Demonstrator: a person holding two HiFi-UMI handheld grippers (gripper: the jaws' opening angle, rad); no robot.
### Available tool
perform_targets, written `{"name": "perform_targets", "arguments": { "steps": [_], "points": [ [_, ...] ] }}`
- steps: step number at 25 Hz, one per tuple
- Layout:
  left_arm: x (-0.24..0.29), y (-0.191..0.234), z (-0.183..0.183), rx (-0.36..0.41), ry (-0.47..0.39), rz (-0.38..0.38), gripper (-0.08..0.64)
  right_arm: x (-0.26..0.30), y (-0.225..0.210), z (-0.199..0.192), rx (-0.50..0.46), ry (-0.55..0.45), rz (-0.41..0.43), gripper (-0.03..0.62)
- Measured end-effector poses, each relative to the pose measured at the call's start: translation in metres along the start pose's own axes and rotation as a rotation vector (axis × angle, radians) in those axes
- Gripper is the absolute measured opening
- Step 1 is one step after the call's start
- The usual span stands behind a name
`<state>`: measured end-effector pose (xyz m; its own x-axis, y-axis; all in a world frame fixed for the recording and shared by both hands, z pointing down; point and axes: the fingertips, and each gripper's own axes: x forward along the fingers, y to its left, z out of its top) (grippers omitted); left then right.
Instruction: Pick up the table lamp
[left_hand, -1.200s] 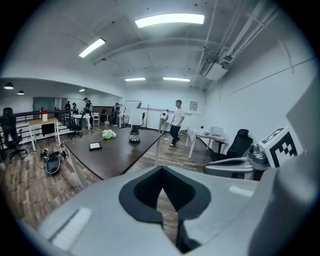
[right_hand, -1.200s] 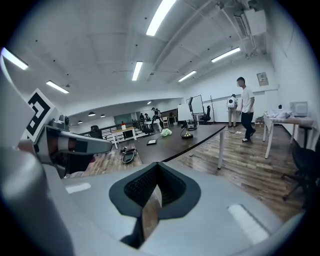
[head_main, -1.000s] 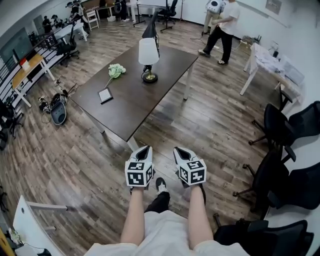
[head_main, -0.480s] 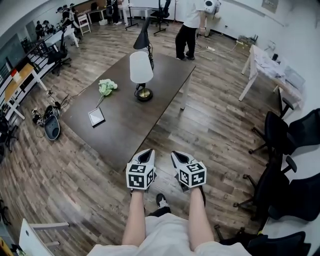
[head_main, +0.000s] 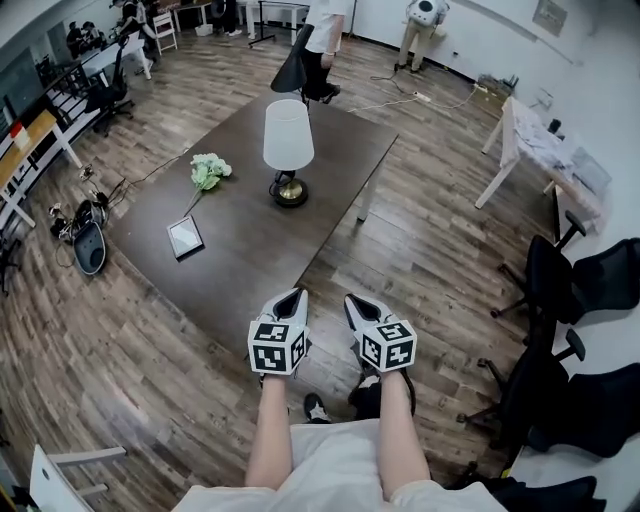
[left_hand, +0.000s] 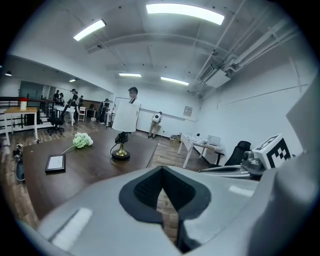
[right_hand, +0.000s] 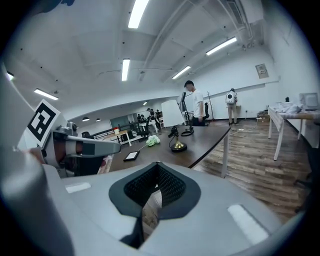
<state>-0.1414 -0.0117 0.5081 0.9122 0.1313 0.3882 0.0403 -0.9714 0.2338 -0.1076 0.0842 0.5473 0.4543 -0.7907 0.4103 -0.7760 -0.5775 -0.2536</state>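
**Operator:** State the position of the table lamp.

**Technician:** The table lamp (head_main: 288, 150) stands upright on the desk (head_main: 250, 260), toward the far half of the top. Its long axis is vertical, with the white shade (head_main: 288, 133) above the round brass base (head_main: 290, 193).

**Operator:** State the condition of each hand-held gripper.

**Technician:** The left hand-held gripper (head_main: 291, 298) is clenched, its pads meeting at the tips with nothing between them. The right hand-held gripper (head_main: 358, 303) is in the same condition, clenched and empty. Both hang at the near edge of the desk, well apart from the lamp.

**Operator:** Which bearing governs the approach?

**Technician:** The lamp lies straight ahead, across the desk. In the head view it sits almost directly in line with the left unit, and the right unit is offset to the side. The left unit is therefore judged the nearer and better aligned. Because the lamp's axis is vertical, a grasp would likely need the jaws released first. They would then come in level from the side, around the narrow stem between shade and base.
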Motion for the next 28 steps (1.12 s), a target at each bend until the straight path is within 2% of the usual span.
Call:
{"name": "perform_targets", "arguments": {
  "steps": [5, 14, 18, 20, 25, 28],
  "points": [
    [0.016, 0.023, 0.009, -0.005, 0.006, 0.036, 0.003, 0.031, -0.007, 0.009, -0.019, 0.018, 0.033, 0.025],
    [0.055, 0.059, 0.055, 0.016, -0.010, 0.111, 0.003, 0.099, -0.033, 0.064, -0.002, -0.017, 0.105, 0.025],
    [0.085, 0.067, 0.067, 0.021, 0.002, 0.153, 0.003, 0.126, -0.047, 0.082, 0.019, -0.030, 0.195, 0.026],
    [0.100, 0.073, 0.073, 0.008, -0.003, 0.179, 0.003, 0.142, -0.056, 0.090, 0.012, -0.022, 0.231, 0.026],
    [0.142, 0.088, 0.090, -0.068, -0.035, 0.248, 0.003, 0.181, -0.098, 0.105, -0.034, 0.039, 0.241, 0.025],
    [0.168, 0.094, 0.094, -0.110, -0.033, 0.294, 0.003, 0.198, -0.122, 0.121, -0.065, 0.019, 0.266, 0.026]
  ]
}}
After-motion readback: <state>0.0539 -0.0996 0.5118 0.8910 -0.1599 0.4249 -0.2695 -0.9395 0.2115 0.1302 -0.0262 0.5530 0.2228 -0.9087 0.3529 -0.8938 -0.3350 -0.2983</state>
